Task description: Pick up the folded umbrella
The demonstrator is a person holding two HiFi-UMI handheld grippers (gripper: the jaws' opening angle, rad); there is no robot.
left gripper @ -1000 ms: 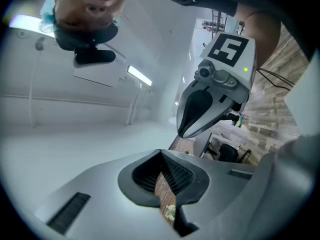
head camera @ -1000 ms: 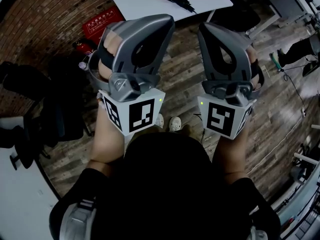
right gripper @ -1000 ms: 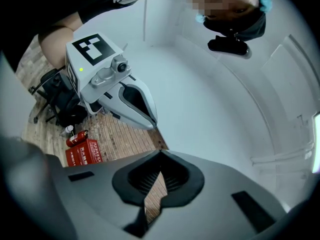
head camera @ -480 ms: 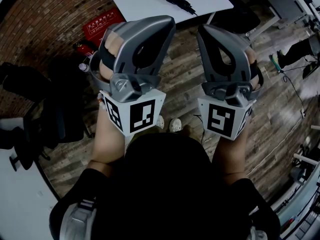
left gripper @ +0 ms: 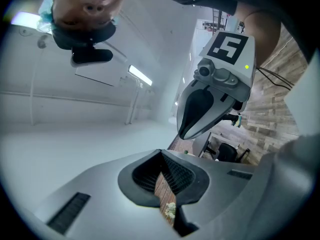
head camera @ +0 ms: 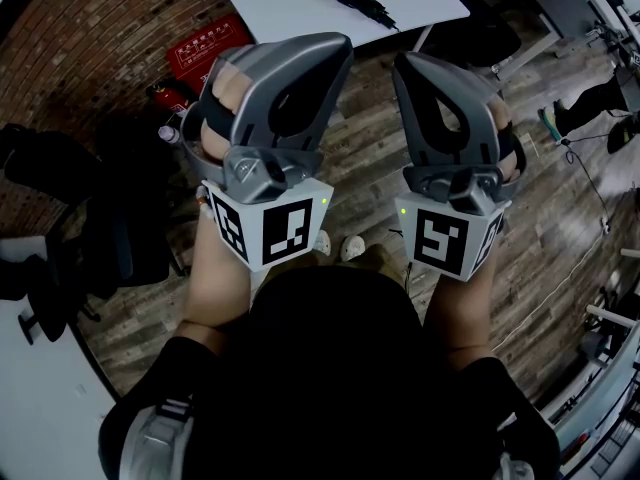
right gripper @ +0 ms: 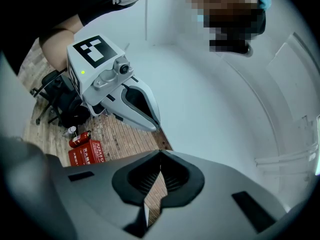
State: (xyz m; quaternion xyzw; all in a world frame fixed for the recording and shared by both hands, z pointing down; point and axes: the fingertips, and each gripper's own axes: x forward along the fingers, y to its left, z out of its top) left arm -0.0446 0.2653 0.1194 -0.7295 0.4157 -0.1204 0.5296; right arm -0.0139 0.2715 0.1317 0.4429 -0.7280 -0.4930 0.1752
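Plank floor point(head camera: 370, 158), brick wall point(head camera: 90, 38), white table point(head camera: 290, 3) beyond. Lying on that table, well apart from both grippers: folded umbrella point(head camera: 362, 4), caught by the head view alone. Left gripper point(left gripper: 161, 151) and right gripper point(right gripper: 160, 154) raised side by side, fingers pressed together, pinching nothing. Clearest in the right gripper view: red box point(right gripper: 86, 151), extinguisher point(right gripper: 80, 138).

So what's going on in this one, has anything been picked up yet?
A person stands holding a gripper in each hand, both raised in front of the body. The left gripper and the right gripper each have their jaws closed with nothing between them. The folded umbrella lies on the white table ahead, well apart from both grippers. The pickup has not yet begun.
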